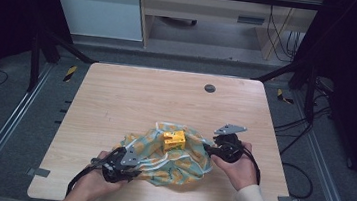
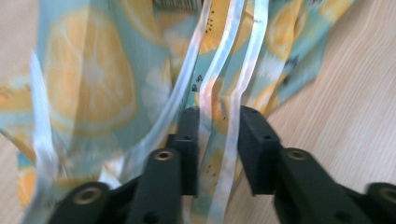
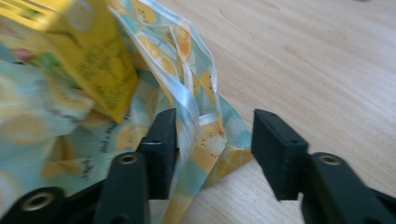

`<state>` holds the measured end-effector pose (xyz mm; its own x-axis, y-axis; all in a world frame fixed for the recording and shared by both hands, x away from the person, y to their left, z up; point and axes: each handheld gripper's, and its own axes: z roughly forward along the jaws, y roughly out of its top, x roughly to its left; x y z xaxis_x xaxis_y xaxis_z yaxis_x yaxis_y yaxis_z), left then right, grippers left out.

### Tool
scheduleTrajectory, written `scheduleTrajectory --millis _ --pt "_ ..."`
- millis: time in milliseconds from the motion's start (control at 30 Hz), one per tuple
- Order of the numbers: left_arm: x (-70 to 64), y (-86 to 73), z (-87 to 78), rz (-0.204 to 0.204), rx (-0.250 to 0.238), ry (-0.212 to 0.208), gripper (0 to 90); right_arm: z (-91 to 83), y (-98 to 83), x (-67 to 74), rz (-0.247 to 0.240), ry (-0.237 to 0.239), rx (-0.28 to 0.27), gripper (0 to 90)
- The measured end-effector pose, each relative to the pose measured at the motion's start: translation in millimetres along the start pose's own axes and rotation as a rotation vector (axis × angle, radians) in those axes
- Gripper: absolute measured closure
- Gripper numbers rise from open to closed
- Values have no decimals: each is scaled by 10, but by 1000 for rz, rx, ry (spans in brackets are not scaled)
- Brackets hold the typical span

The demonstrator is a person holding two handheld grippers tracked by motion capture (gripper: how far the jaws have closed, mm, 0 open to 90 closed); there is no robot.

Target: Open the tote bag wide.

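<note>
A teal cloth printed with orange slices (image 1: 179, 168) lies bunched on the near middle of the wooden table (image 1: 142, 91). A small yellow box (image 1: 174, 139) sits on top of it. At the cloth's left edge, my left gripper (image 1: 135, 169) is open; in the left gripper view its jaws (image 2: 219, 135) stand slightly apart with pale hem strips of the cloth (image 2: 93, 79) running loosely between them. My right gripper (image 1: 208, 149) is open at the cloth's right edge. In the right gripper view (image 3: 215, 140) a fold of the cloth (image 3: 205, 140) lies against one jaw, with the yellow box (image 3: 93, 60) beyond.
A round dark grommet (image 1: 210, 88) sits in the far part of the table. Bare wood stretches behind and to both sides of the cloth. Black frame posts and cables stand off the table's far corners.
</note>
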<state>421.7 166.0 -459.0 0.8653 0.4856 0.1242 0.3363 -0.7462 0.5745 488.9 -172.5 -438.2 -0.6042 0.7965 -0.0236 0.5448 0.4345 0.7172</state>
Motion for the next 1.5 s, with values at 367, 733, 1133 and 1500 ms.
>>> scheduleTrajectory --millis 367,733,1133,1500 --pt "-33 203 -257 -2 -73 44 416 -355 103 240 -20 1 -138 324" --pt "254 363 -340 -76 -143 147 381 -517 23 497 -38 29 -163 321" --pt "542 357 -11 -74 -80 146 393 -398 -155 774 -84 43 -108 270" --pt "599 317 138 -64 -45 87 697 -106 -239 832 -88 53 -15 739"
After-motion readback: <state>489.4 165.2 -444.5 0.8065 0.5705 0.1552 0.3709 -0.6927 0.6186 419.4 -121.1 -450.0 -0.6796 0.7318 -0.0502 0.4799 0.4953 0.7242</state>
